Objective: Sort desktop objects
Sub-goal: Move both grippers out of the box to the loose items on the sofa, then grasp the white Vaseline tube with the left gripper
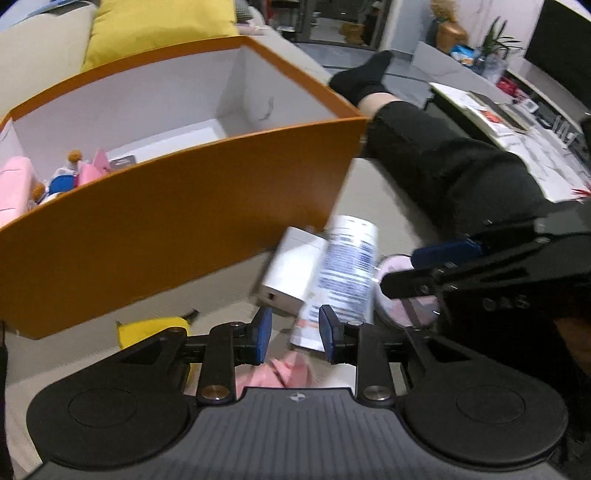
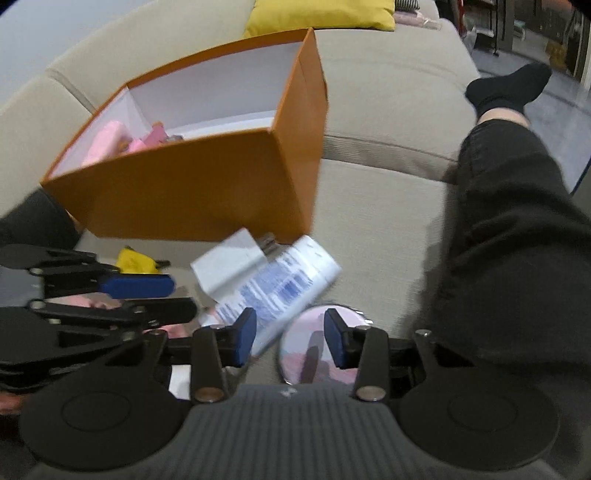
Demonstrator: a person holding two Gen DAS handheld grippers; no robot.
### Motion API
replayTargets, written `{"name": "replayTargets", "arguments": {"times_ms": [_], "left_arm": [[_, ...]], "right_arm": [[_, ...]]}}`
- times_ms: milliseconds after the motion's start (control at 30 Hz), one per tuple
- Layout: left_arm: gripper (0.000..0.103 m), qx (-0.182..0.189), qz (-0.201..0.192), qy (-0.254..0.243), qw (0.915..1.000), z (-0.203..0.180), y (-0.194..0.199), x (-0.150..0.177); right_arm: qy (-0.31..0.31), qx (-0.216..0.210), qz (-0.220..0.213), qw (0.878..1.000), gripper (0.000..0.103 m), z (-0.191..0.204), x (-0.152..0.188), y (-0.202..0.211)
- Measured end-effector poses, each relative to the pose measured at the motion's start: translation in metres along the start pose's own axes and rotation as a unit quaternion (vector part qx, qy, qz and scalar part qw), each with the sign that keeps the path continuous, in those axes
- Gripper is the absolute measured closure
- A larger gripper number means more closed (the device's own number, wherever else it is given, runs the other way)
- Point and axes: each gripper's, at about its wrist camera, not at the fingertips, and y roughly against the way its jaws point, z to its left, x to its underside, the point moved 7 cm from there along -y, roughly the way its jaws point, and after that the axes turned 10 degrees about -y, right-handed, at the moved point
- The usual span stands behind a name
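Observation:
An orange box (image 1: pixel 177 218) with a white inside stands on the beige sofa; it shows in the right wrist view too (image 2: pixel 192 192) and holds pink and blue items (image 1: pixel 22 181). In front of it lie a white and blue tube (image 1: pixel 343 273) (image 2: pixel 280 284), a white charger block (image 1: pixel 291 273) (image 2: pixel 229 266), a round pink mirror (image 2: pixel 317 347) (image 1: pixel 406 291), a yellow item (image 1: pixel 155 328) (image 2: pixel 135 260) and a pink item (image 1: pixel 288 373). My left gripper (image 1: pixel 295 334) is open and empty just before the tube's end. My right gripper (image 2: pixel 290 338) is open and empty over the mirror.
The person's black-trousered leg (image 2: pixel 517 229) and socked foot (image 1: pixel 362 74) lie on the sofa to the right. A yellow cushion (image 2: pixel 321 14) sits behind the box. A low table with papers (image 1: pixel 517 122) stands far right.

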Motion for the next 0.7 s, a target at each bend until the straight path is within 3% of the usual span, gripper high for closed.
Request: {"name": "replayTargets", "arguments": {"times_ms": [67,200,333,467,567,700], "left_arm": [[0.071,-0.001,0.003,-0.005,1.0000,0.003,-0.002,0.000],[0.068,0.033,0.018,-0.016,0.9992,-0.004,-0.010,0.000],[0.050,0.038,0.035,-0.009,0.9986,-0.005,-0.023,0.001],[0.048,0.051,0.052,-0.002,0.9973,-0.008,-0.034,0.005],[0.041,0.052,0.052,-0.013,0.9972,-0.013,-0.037,0.006],[0.042,0.043,0.053,-0.024,0.9974,-0.016,-0.038,0.007]], "right_arm": [[-0.009,-0.006,0.003,1.000,0.060,-0.001,-0.001,-0.002],[-0.004,0.022,0.003,1.000,0.060,-0.009,-0.005,-0.014],[-0.023,-0.003,0.010,1.000,0.060,-0.014,-0.011,-0.018],[-0.029,-0.013,0.008,0.999,0.072,-0.015,-0.013,-0.022],[-0.041,-0.024,0.013,0.999,0.073,-0.016,-0.011,-0.024],[-0.052,-0.035,0.025,0.998,0.072,-0.017,-0.009,-0.028]]}}
